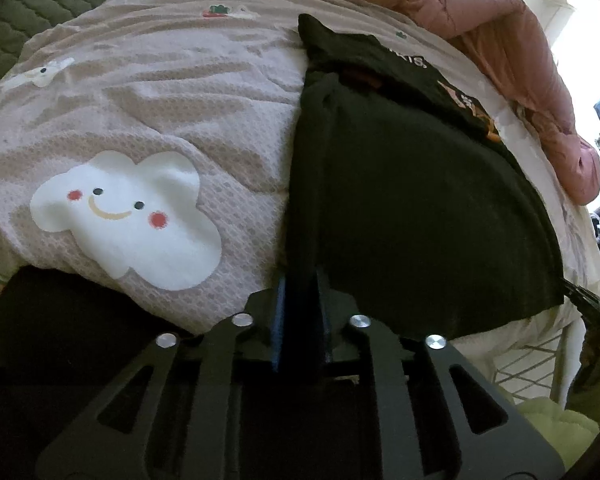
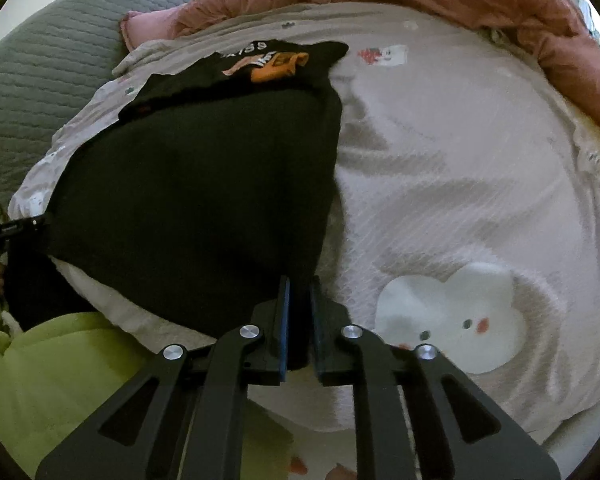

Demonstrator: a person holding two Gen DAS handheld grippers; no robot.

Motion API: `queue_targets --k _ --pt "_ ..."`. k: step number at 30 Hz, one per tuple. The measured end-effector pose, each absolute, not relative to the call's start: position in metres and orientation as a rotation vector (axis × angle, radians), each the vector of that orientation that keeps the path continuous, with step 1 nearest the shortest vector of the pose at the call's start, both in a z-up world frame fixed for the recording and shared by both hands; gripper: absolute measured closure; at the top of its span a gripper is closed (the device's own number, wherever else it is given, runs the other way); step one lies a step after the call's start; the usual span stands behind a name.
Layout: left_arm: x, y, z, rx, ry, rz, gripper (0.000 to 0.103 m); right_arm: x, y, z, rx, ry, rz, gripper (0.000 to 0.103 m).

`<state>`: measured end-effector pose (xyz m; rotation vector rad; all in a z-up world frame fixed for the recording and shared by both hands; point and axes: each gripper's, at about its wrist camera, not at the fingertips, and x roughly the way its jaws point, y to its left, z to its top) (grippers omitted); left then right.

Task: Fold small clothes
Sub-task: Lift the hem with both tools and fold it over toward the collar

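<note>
We see a beige blanket (image 1: 148, 92) printed with a smiling white cloud (image 1: 126, 216), spread over the bed; the cloud shows again in the right wrist view (image 2: 450, 318), with a small red-and-white figure (image 2: 382, 55) printed farther back. A pink puffy quilt (image 1: 512, 44) lies bunched along the blanket's far edge. A grey-green quilted cover (image 2: 48, 80) sits beside the blanket, and a lime-green fluffy fabric (image 2: 48, 380) lies below the bed's near edge.

Black garment (image 1: 412, 208) with orange print lies partly folded, near corners pinched up.
</note>
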<state>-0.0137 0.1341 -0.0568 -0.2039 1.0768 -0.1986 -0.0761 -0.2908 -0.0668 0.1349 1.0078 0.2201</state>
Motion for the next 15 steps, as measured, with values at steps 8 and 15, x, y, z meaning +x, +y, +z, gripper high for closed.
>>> queue_targets --k 8,15 --pt "-0.016 0.130 -0.062 -0.196 1.107 -0.233 0.076 -0.075 -0.291 -0.069 0.157 1.011 0.245 0.087" --pt "-0.017 0.123 -0.063 -0.152 1.109 -0.219 0.077 -0.069 -0.294 -0.073 0.192 1.007 0.260 0.085"
